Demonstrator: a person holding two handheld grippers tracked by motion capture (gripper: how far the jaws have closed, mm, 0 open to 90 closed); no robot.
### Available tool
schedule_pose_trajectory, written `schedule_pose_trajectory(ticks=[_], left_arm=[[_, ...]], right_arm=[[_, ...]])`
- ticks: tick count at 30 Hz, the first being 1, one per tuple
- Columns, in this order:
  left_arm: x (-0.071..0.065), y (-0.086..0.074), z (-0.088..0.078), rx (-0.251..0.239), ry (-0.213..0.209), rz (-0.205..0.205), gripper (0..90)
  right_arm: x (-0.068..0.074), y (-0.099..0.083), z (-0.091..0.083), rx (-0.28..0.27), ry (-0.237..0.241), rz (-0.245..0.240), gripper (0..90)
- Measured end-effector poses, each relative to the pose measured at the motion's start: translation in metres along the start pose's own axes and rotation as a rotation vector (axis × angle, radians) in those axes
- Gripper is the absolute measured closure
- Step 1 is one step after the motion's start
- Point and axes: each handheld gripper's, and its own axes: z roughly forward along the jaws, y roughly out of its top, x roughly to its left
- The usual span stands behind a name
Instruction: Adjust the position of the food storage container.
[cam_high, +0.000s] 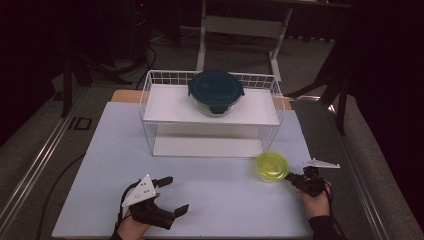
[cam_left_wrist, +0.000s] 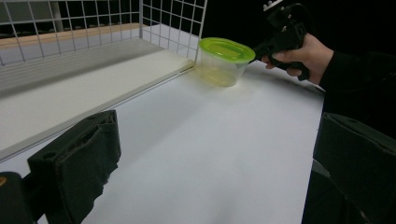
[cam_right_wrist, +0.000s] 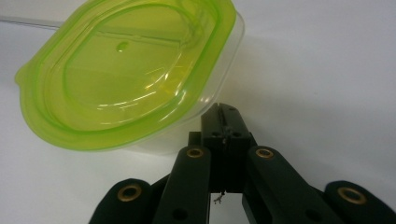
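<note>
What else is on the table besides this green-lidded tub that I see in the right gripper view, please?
Observer: A white wire rack stands behind the tub; the tub sits just off the rack's front right corner.
Operator: Is anything on that rack?
Observer: Yes, a glass container with a dark blue lid stands on its upper shelf.
Operator: And where is the left gripper?
Observer: The left gripper is at the near left of the table, fingers open, nothing between them.
</note>
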Motion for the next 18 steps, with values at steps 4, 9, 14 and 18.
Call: schedule_pose_trajectory(ticks=[4,9,14,18], left_arm=[[-0.0002,0.0001,-0.0001,0.001,-0.001,0.001,0.6],[-0.0005,0.0003,-0.0003,0.0,-0.002,0.001,0.6],[-0.0005,0.0001,-0.0002,0.001,-0.002,0.0,0.6],[-0.0004,-0.0003,0.0001,0.005,-0.004,0.0,0.6]], right_arm=[[0.0036,0.0008,0.0028,0.004,0.011,-0.002,90.0],[0.0084,0.0013,0.0055,0.011,0.029,-0.018,90.0],[0.0054,0.0049,0.0074,0.016,0.015,-0.016,90.0],[0.0025,0.0095,0.0106,0.012,0.011,-0.011,90.0]])
